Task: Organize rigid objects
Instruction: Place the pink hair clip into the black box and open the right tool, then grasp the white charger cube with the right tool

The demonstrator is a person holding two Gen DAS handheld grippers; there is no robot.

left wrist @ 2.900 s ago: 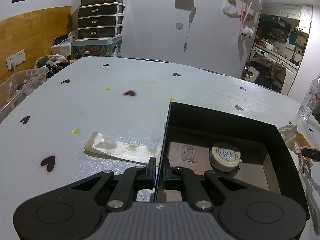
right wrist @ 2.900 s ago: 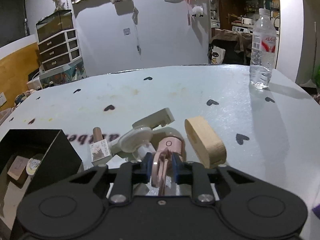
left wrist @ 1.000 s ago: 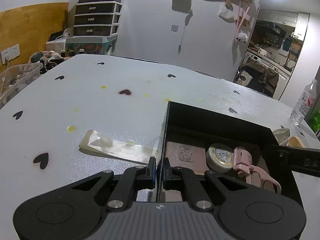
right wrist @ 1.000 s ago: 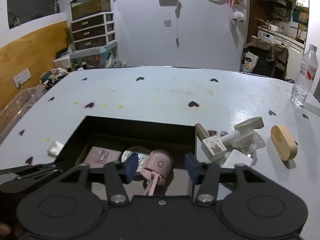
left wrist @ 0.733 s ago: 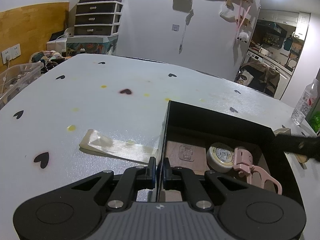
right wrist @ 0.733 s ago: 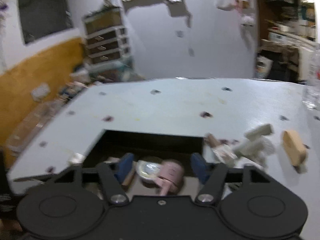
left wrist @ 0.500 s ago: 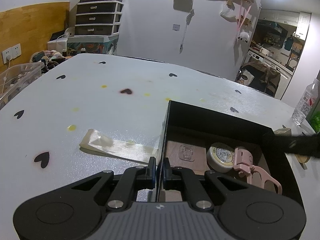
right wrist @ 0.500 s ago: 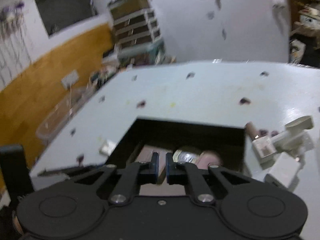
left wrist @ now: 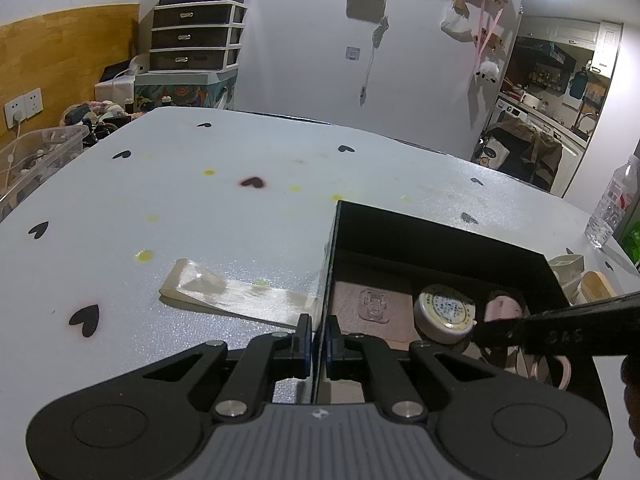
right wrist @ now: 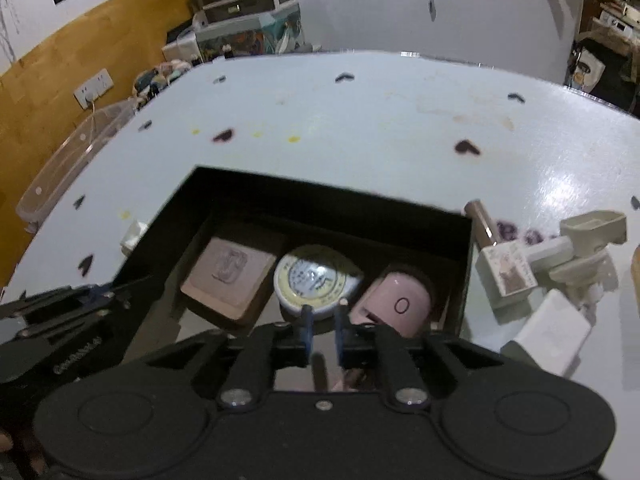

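we're holding the black open-top cardboard box (left wrist: 440, 236) steady w/ the left gripper (left wrist: 316, 338), its jaws clamped narrow on the box's thin near-left wall. the right gripper (right wrist: 322, 330) is hanging over the box interior, jaws opening from a narrow gap; nothing is pinched between them as far as we're seeing, tho the round tin sits just beyond the tips.

inside the box, l to r: a flat pinkish-brown square block w/ an embossed mark (right wrist: 230, 276), a round cream tin w/ a printed lid (right wrist: 314, 280), and a pink plastic cylinder-headed gadget w/ a loop handle (right wrist: 396, 300). all three are lying on the box floor, tin touching or just beside the pink piece; can't tell which.

outside, on the white heart-print table (right wrist: 380, 120) just right of the box, more rigid bits are waiting: a small white printed cube on a brown stick (right wrist: 506, 276), a beige plastic bracket-like part (right wrist: 592, 236) and a white flat rectangular block (right wrist: 554, 334).

handling, we're judging: all stiff, light, smooth plastic, likely a bit slippery. the white block is prob best taken across its short sides; the cube by two flat faces, not the stick.
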